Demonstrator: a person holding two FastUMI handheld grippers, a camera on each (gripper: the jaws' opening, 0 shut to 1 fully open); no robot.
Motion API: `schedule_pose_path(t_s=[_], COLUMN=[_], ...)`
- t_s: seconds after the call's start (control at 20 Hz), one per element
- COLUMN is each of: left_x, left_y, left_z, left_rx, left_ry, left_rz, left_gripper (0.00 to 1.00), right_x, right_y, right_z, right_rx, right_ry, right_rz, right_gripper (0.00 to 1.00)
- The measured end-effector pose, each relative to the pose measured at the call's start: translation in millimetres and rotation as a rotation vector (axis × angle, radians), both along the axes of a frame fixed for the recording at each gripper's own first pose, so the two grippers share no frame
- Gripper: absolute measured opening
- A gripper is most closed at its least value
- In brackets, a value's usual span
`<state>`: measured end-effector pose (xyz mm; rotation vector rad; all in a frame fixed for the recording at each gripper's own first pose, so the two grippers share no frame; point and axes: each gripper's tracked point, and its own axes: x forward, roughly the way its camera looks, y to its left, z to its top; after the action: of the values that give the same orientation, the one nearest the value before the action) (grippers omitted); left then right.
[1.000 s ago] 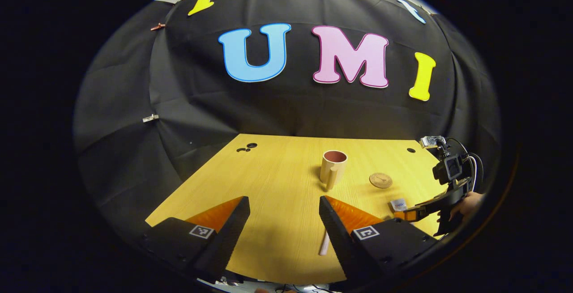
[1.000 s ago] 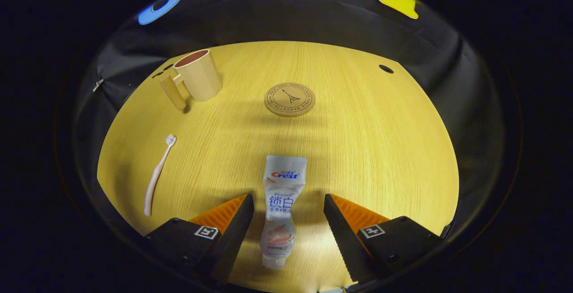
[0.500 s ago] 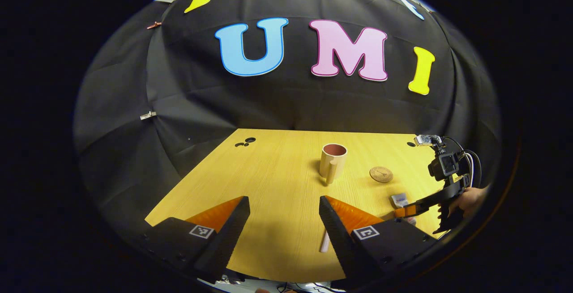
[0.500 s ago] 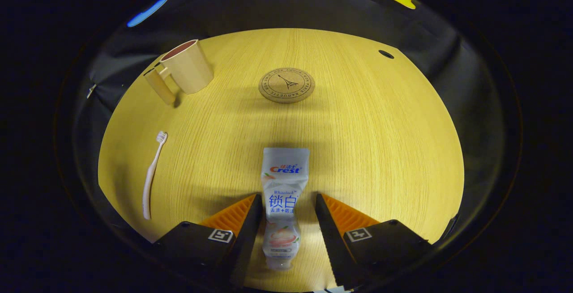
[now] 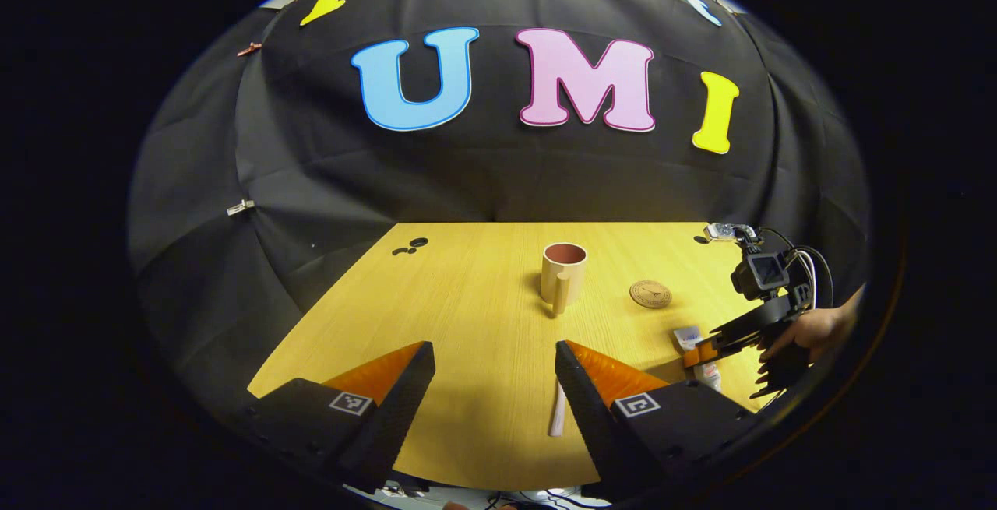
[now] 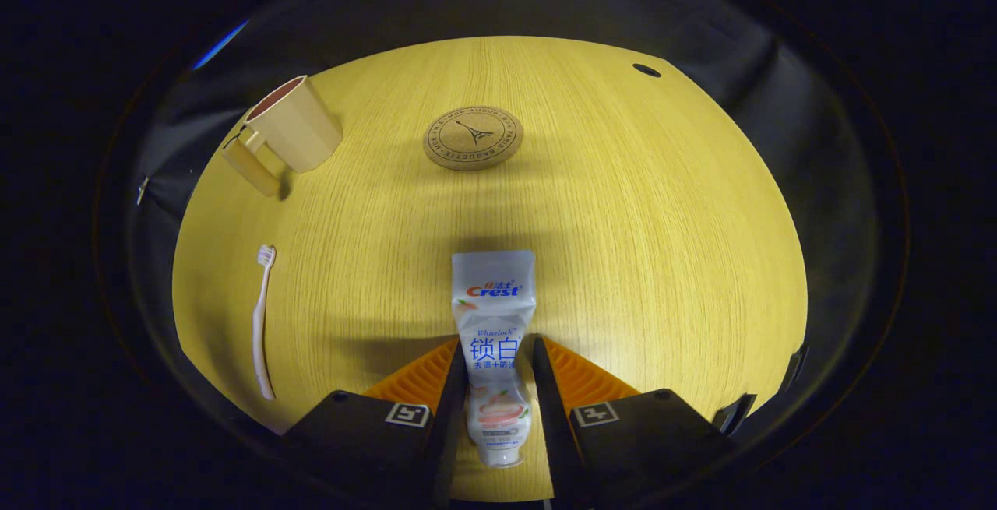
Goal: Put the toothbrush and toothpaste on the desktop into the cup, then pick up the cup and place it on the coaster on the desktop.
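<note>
A white toothpaste tube lies flat on the wooden table, cap toward the camera. My right gripper is shut on its lower half, a finger pressing on each side. The beige cup stands upright at the far left, handle toward me. The round cork coaster lies beyond the tube. A pale toothbrush lies at the left, bristles away. In the left gripper view, my left gripper hovers open above the table's near edge, with the toothbrush handle beside its right finger and the cup ahead.
In the left gripper view the right gripper and the hand holding it sit low at the table's right side, near the coaster. Small cable holes mark the far left corner and another hole the far right. Black cloth surrounds the table.
The right gripper's fingers have come together from wide open onto the toothpaste tube while lowering toward the table. The left gripper stays open and has shifted slightly.
</note>
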<state>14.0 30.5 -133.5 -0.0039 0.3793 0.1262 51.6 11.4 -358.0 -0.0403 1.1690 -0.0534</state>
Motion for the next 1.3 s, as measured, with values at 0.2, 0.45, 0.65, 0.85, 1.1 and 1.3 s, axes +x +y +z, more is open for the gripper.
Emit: schedule_pose_path(t_s=[0.2,0.45,0.65,0.85,1.1,1.3], left_x=[1,4,14,25,46,62], left_y=[0,-4,-10,-22,-36,-41], left_z=[-2,-3,-12,-40,-75,-106], left_rx=[-0.01,-0.026,-0.03,-0.072,-0.12,-0.1], left_ry=[0.008,0.002,0.026,0.128,0.23,0.316], left_rz=[0.006,-0.003,-0.034,-0.091,-0.123,-0.133], left_gripper=[0.97,0.97,0.97,0.97,0.97,0.97], right_x=[0,-1,-3,-7,-9,-18], right_y=[-3,-3,-5,-17,-28,-36], right_z=[-1,0,5,31,64,82], right_rx=[0.012,0.046,0.057,0.039,0.059,0.087], right_ry=[0.045,0.06,0.049,-0.009,-0.087,-0.124], right_rz=[-0.019,-0.027,-0.014,0.038,0.06,0.069], right_gripper=[0.36,0.28,0.27,0.27,0.27,0.27])
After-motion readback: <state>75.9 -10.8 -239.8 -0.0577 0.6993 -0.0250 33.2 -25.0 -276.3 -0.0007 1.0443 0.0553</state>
